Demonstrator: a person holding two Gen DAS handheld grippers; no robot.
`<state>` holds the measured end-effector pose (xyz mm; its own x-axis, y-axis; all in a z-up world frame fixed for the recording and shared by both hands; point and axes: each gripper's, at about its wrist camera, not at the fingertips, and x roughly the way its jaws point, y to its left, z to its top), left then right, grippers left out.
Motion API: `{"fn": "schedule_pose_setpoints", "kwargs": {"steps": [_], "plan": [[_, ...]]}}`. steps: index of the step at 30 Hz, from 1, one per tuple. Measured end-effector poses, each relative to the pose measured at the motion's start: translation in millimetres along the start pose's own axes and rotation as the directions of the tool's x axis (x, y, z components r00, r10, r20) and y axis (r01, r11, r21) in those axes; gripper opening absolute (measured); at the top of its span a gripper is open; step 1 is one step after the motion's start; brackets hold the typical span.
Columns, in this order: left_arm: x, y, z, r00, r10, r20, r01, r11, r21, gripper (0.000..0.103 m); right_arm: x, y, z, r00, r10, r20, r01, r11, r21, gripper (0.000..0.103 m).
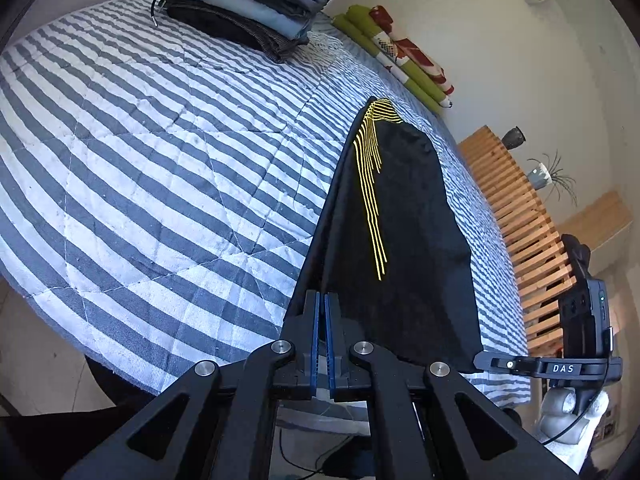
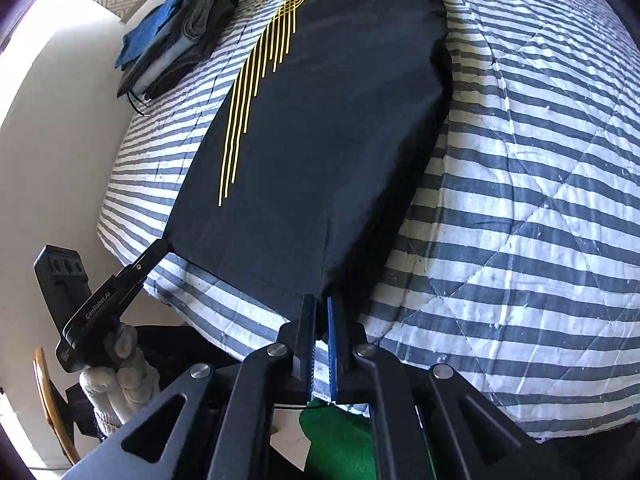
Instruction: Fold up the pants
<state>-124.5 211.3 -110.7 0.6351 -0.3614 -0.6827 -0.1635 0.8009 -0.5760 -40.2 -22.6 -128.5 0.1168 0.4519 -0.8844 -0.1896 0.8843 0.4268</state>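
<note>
Dark navy pants with thin yellow stripes lie lengthwise on the striped bed, folded leg over leg. My left gripper is shut on one near corner of the pants; it also shows at the left of the right wrist view as my left gripper, pinching that corner. My right gripper is shut on the other near corner, and it appears at the right of the left wrist view as my right gripper. The near hem is stretched taut between them.
The bed's blue-and-white striped quilt spreads wide to the side. A stack of folded clothes sits at its far end. Green and red rolled fabric lies along the wall, near a wooden slatted bench with potted plants. A gloved hand holds the left gripper.
</note>
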Motion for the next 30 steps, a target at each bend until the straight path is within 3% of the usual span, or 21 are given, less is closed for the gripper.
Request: {"fn": "schedule_pose_setpoints", "kwargs": {"steps": [12, 14, 15, 17, 20, 26, 30], "plan": [[6.0, 7.5, -5.6, 0.998, 0.057, -0.023, -0.056, 0.998, 0.017, 0.003, 20.7, -2.7, -8.8, 0.998, -0.060, -0.022, 0.059, 0.998, -0.032, 0.005], [3.3, 9.4, -5.5, 0.997, 0.065, -0.031, -0.064, 0.998, 0.020, 0.010, 20.8, -1.3, -10.1, 0.997, -0.062, -0.041, 0.060, 0.997, -0.057, 0.008], [1.2, 11.6, -4.1, 0.998, 0.053, -0.036, -0.052, 0.999, 0.012, 0.019, 18.6, -1.8, -11.3, 0.997, -0.052, -0.051, 0.048, 0.997, -0.068, 0.008], [-2.3, 13.0, 1.5, 0.998, 0.048, -0.030, -0.048, 0.999, 0.008, 0.026, 8.5, -5.0, -14.4, 0.999, -0.029, -0.044, 0.025, 0.996, -0.083, 0.016], [-1.9, 3.0, 21.2, 0.998, 0.056, -0.019, -0.055, 0.998, 0.038, 0.026, -17.8, -11.0, -14.5, 0.997, -0.057, 0.056, 0.062, 0.993, -0.100, 0.026], [20.7, -48.9, 70.8, 0.997, 0.074, -0.015, -0.070, 0.980, 0.188, 0.037, -51.6, -33.7, 11.4, 0.967, -0.120, 0.223, 0.130, 0.991, -0.032, 0.027], [53.7, -77.1, 105.7, 0.995, 0.074, -0.061, -0.055, 0.961, 0.271, 0.045, -56.9, -56.1, 39.6, 0.941, -0.170, 0.291, 0.166, 0.985, 0.038, 0.027]]}}
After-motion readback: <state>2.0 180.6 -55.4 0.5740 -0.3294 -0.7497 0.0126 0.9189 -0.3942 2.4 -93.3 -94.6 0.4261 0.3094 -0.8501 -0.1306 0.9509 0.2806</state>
